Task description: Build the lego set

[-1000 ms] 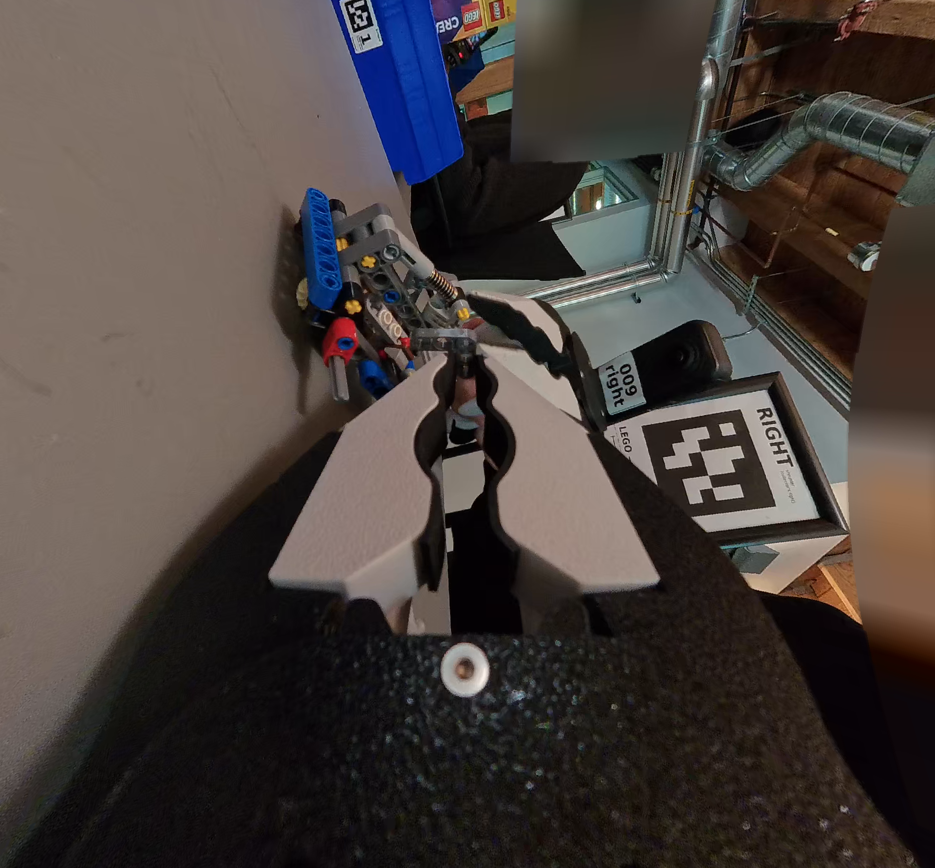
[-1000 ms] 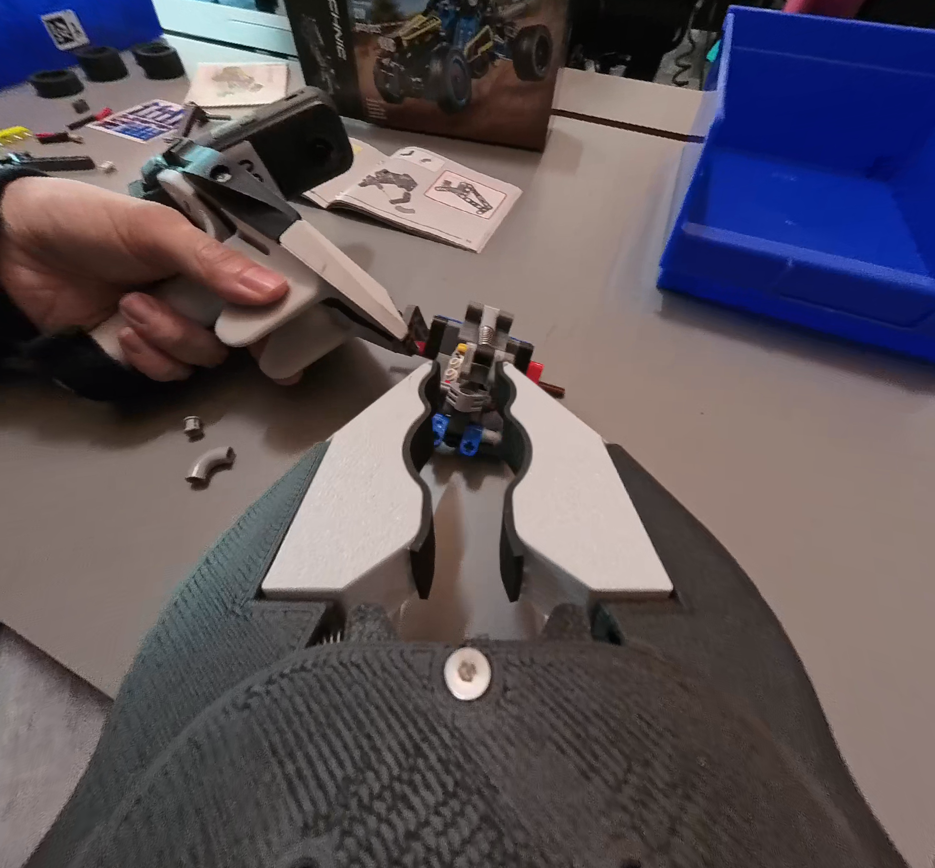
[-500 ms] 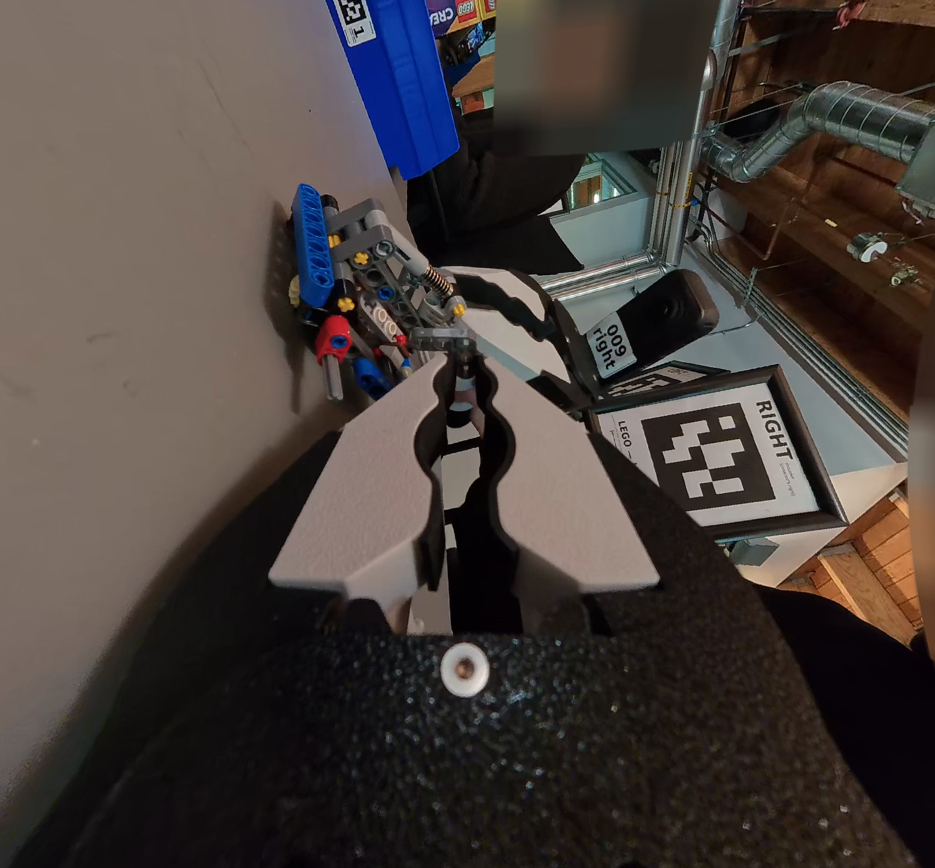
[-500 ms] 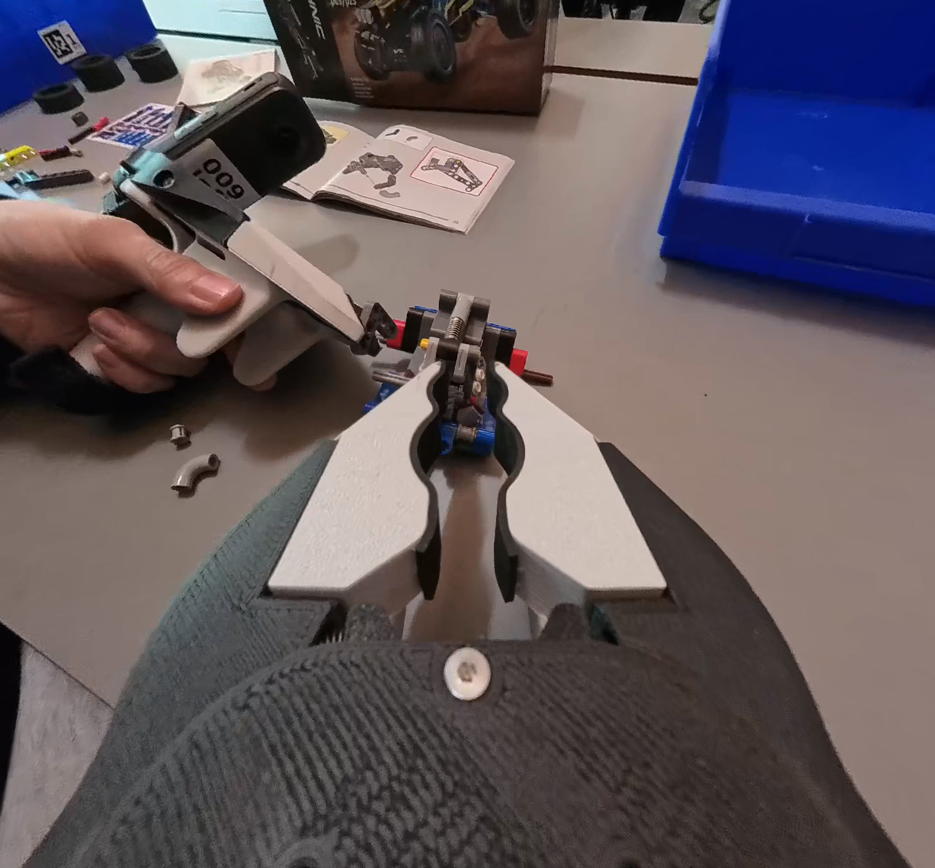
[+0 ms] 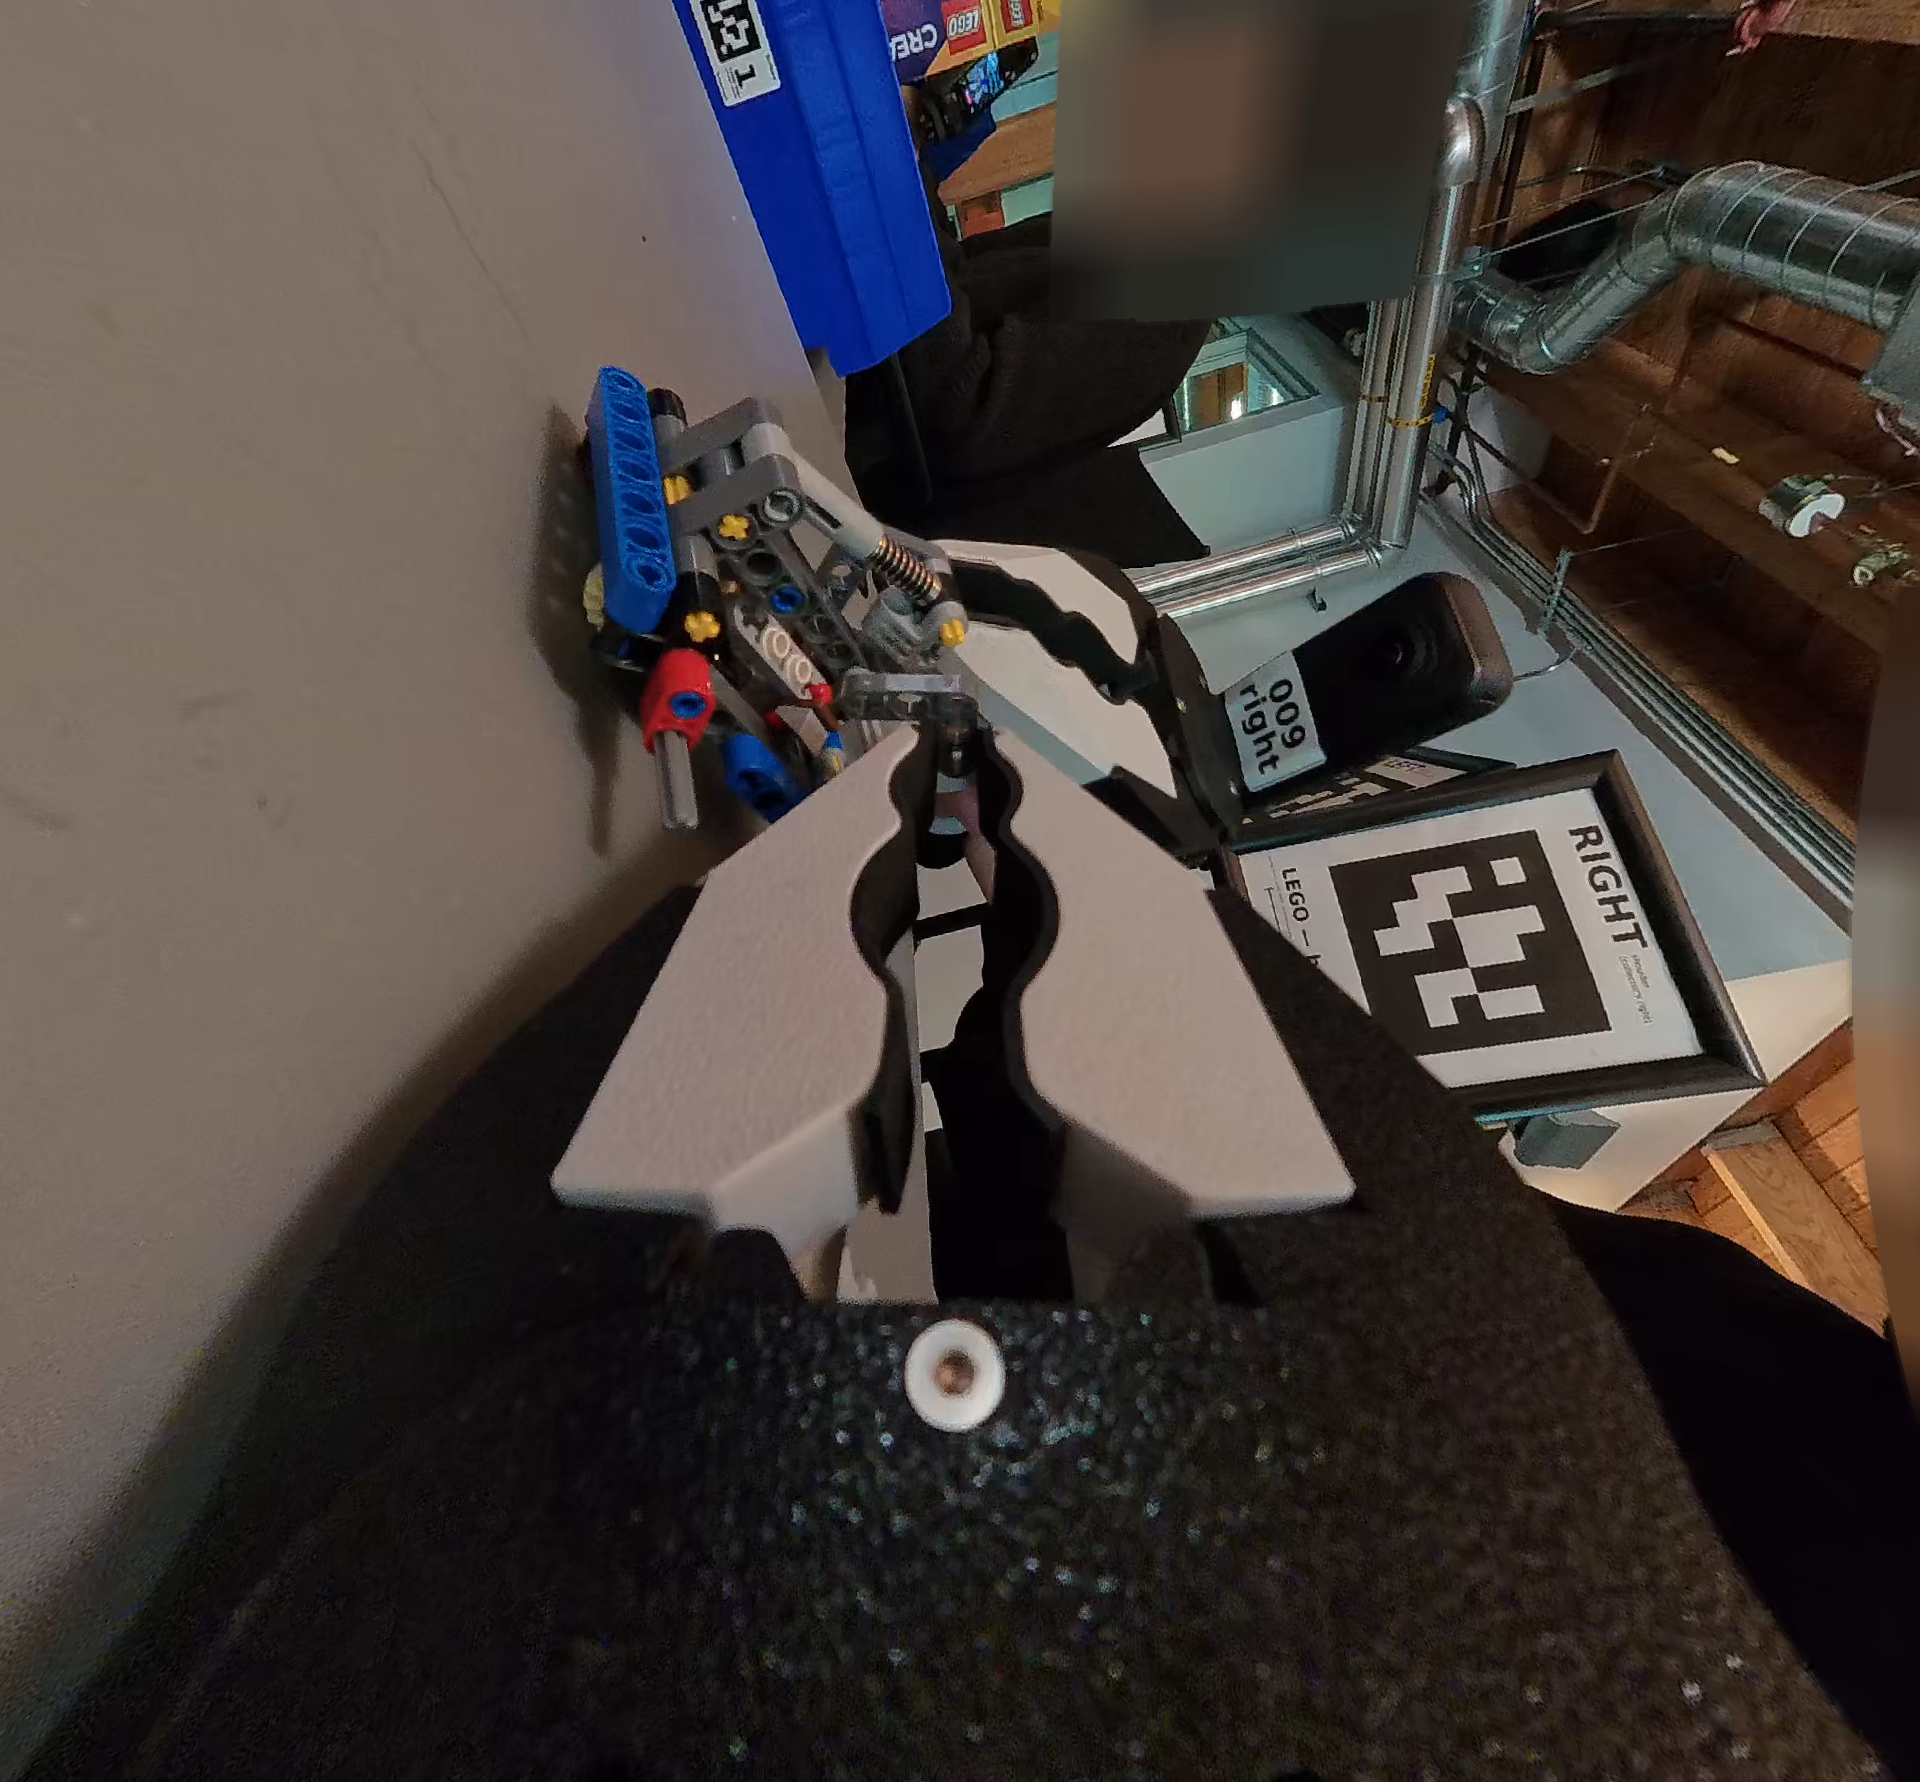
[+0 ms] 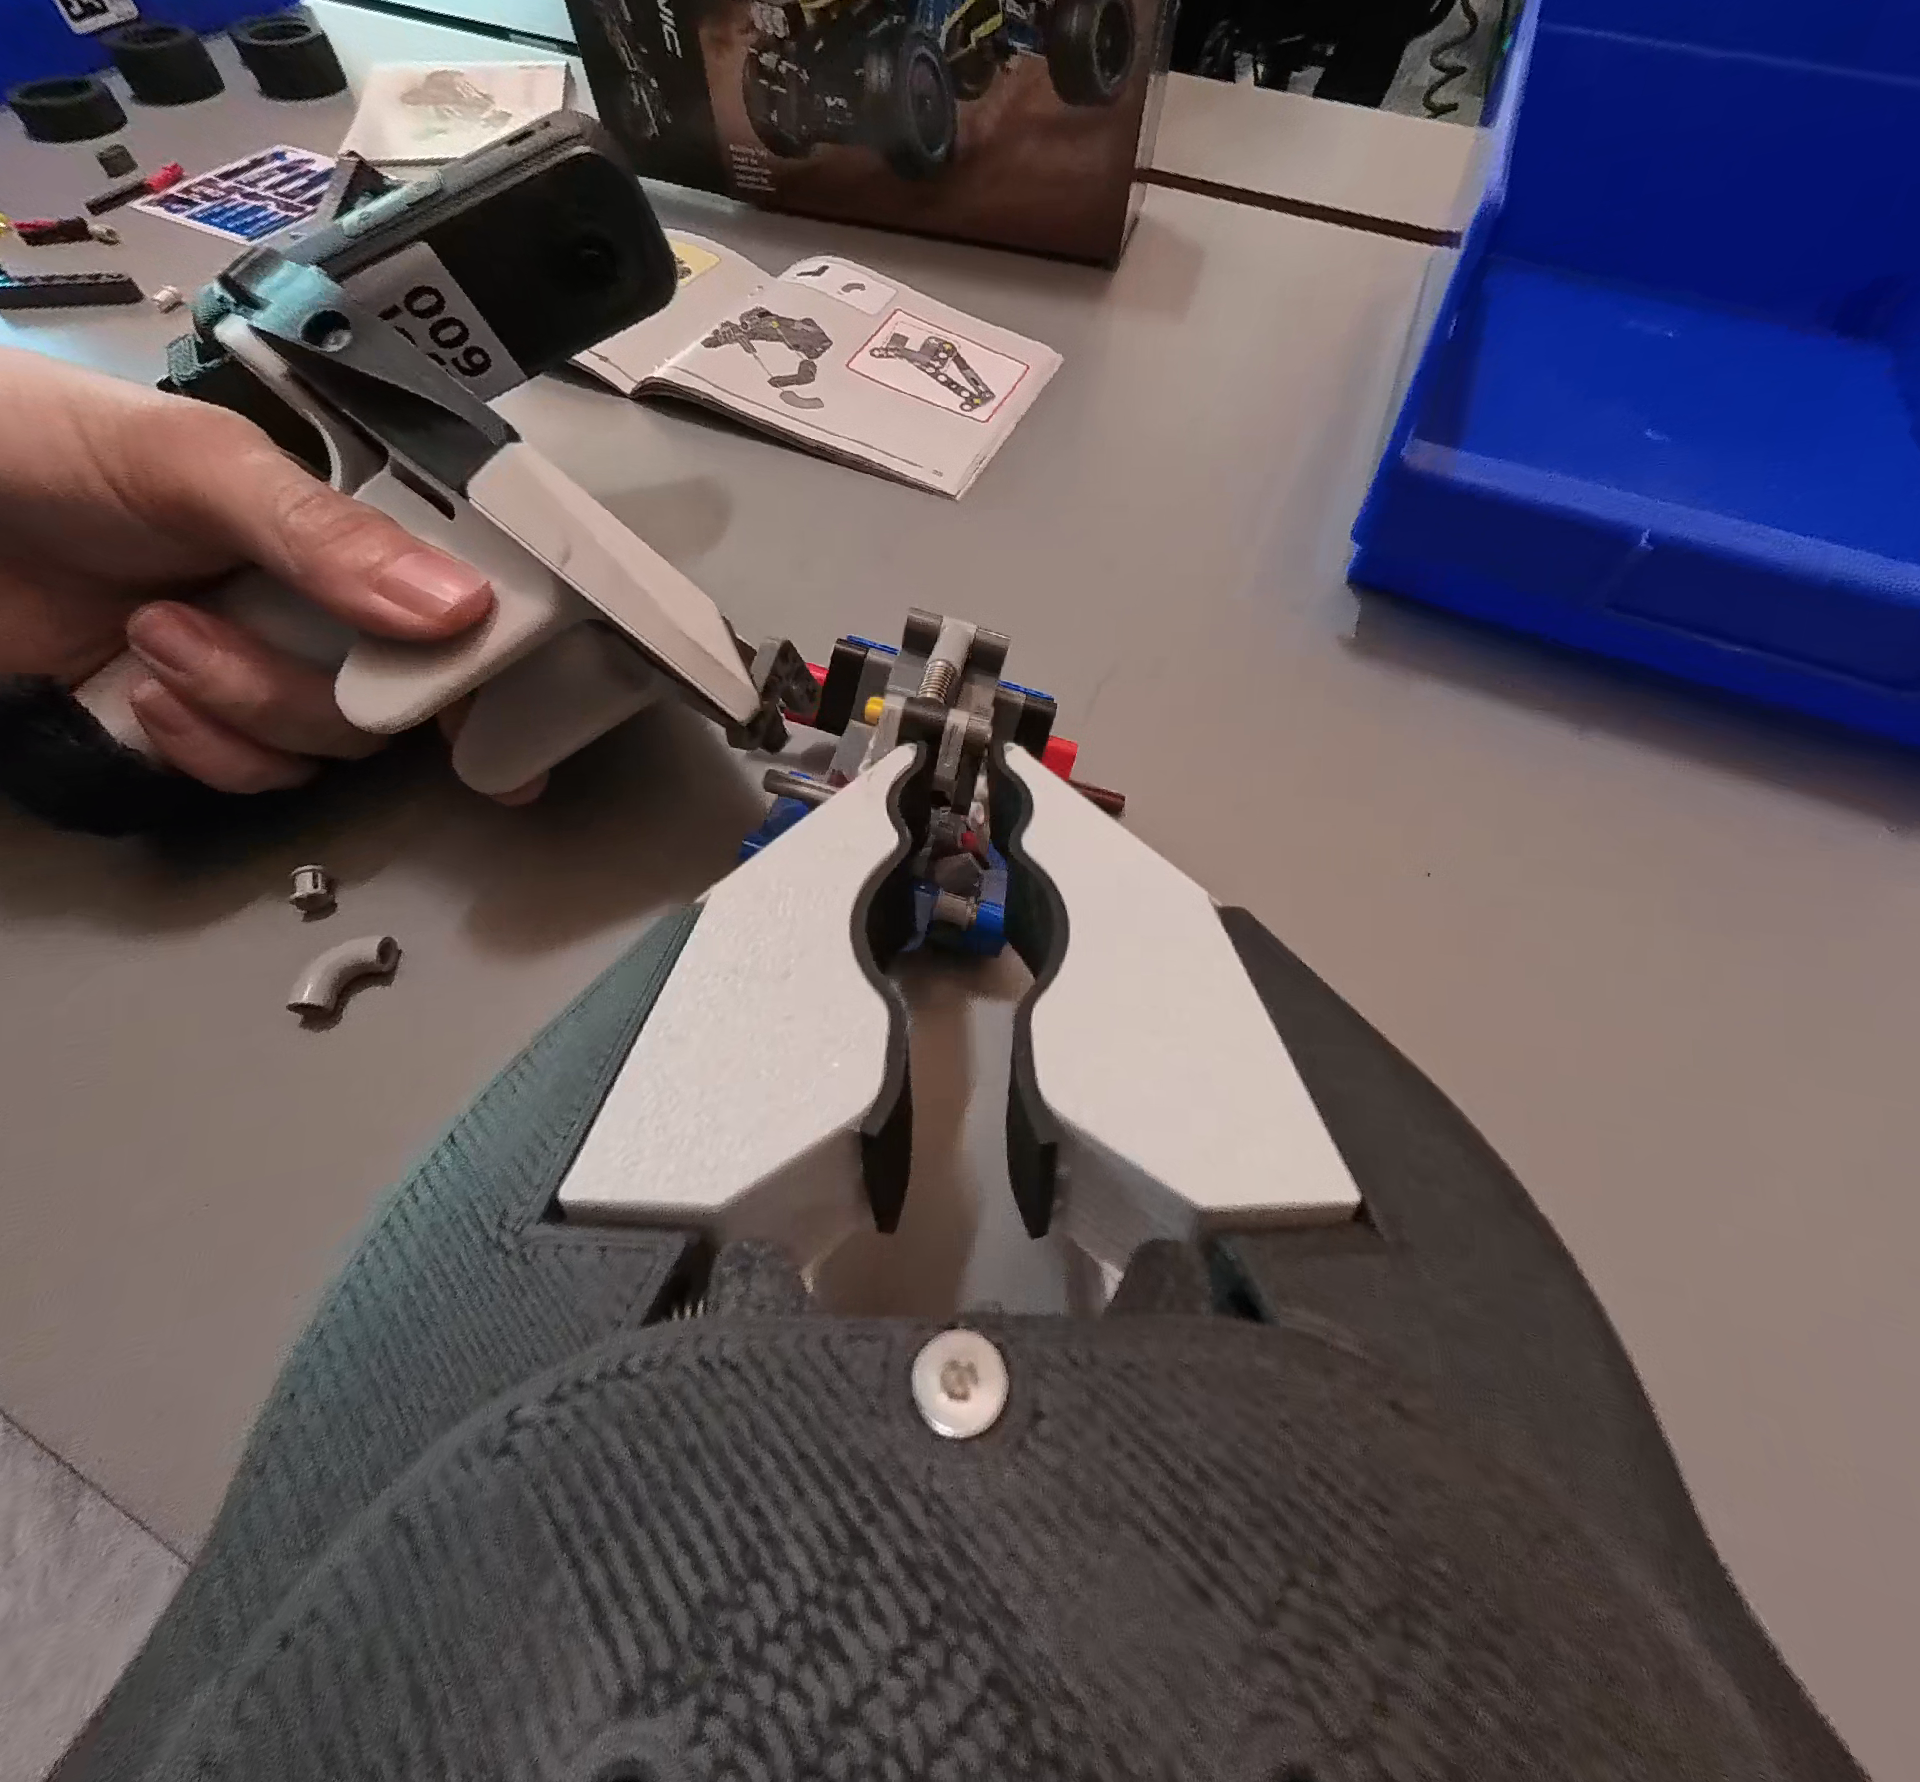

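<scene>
A brick assembly [image 6: 940,683] of grey, black, blue and red beams with a spring strut stands on the grey table [image 6: 1351,901]. My right gripper [image 6: 958,758] is shut on its upright grey part, with both pads against it. My left gripper [image 5: 954,745] is shut on a small dark grey piece [image 5: 904,696] with a pin, and holds it against the side of the assembly [image 5: 727,579]. In the right wrist view a hand holds the left gripper [image 6: 764,709] at the left, its small piece [image 6: 781,678] next to the assembly. The right gripper's fingers [image 5: 1049,683] show behind the assembly in the left wrist view.
A blue bin [image 6: 1662,382] stands at the right. A set box [image 6: 883,49] and an open booklet [image 6: 831,371] lie behind. Black tyres [image 6: 166,59], a sticker sheet [image 6: 249,184] and small loose grey parts [image 6: 343,974] lie at the left. Another blue bin [image 5: 810,122] and a framed marker card [image 5: 1475,932] show in the left wrist view.
My right gripper's jaws have closed in on the assembly's upright grey part and the view has tipped forward. My left gripper keeps its small piece beside the assembly.
</scene>
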Motion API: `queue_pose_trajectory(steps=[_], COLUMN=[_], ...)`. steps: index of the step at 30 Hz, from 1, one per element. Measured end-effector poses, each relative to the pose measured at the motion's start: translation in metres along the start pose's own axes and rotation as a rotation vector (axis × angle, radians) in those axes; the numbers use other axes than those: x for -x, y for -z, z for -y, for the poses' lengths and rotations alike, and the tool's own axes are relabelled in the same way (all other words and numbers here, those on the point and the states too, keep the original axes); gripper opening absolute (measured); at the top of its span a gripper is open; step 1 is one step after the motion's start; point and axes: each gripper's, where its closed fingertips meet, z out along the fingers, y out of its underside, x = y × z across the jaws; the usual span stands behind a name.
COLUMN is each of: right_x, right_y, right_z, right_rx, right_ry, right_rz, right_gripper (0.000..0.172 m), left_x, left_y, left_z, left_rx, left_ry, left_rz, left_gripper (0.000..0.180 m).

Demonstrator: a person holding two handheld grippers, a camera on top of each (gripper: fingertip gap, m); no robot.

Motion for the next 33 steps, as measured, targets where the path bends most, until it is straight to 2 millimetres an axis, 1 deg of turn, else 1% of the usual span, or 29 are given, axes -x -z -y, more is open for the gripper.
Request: queue_pose_trajectory(steps=[1, 7, 12, 13, 17, 20, 26, 28, 33], right_x=[0.001, 0.008, 0.015, 0.015, 0.013, 0.015, 0.015, 0.016, 0.017], right_y=[0.000, -0.004, -0.007, -0.007, -0.008, -0.009, -0.011, -0.012, -0.012], right_z=[0.001, -0.001, -0.001, 0.000, -0.001, 0.000, 0.000, 0.000, 0.000], right_rx=[-0.003, 0.016, 0.025, 0.025, 0.030, 0.039, 0.046, 0.038, 0.034], right_ry=[0.007, 0.028, -0.029, -0.039, -0.112, -0.154, -0.139, -0.153, -0.124], right_rz=[0.002, -0.030, -0.055, -0.066, -0.098, -0.099, -0.151, -0.158, -0.162], right_gripper=[0.007, 0.004, 0.004, 0.004, 0.004, 0.004, 0.003, 0.001, 0.001], left_x=[0.000, 0.001, 0.005, 0.004, 0.001, 0.002, 0.003, 0.004, 0.004], left_y=[0.000, 0.004, 0.005, 0.005, 0.006, 0.005, 0.005, 0.005, 0.006], left_z=[0.000, 0.007, 0.011, 0.013, 0.015, 0.014, 0.015, 0.015, 0.016], left_rx=[0.000, -0.045, -0.091, -0.105, -0.143, -0.148, -0.160, -0.161, -0.168], left_ry=[0.000, -0.017, -0.029, -0.037, -0.066, -0.067, -0.067, -0.058, -0.045], left_rz=[0.000, 0.012, 0.051, 0.053, 0.046, 0.053, 0.063, 0.066, 0.064], left_gripper=[0.004, 0.005, 0.009, 0.005, 0.005, 0.005, 0.005, 0.005, 0.005])
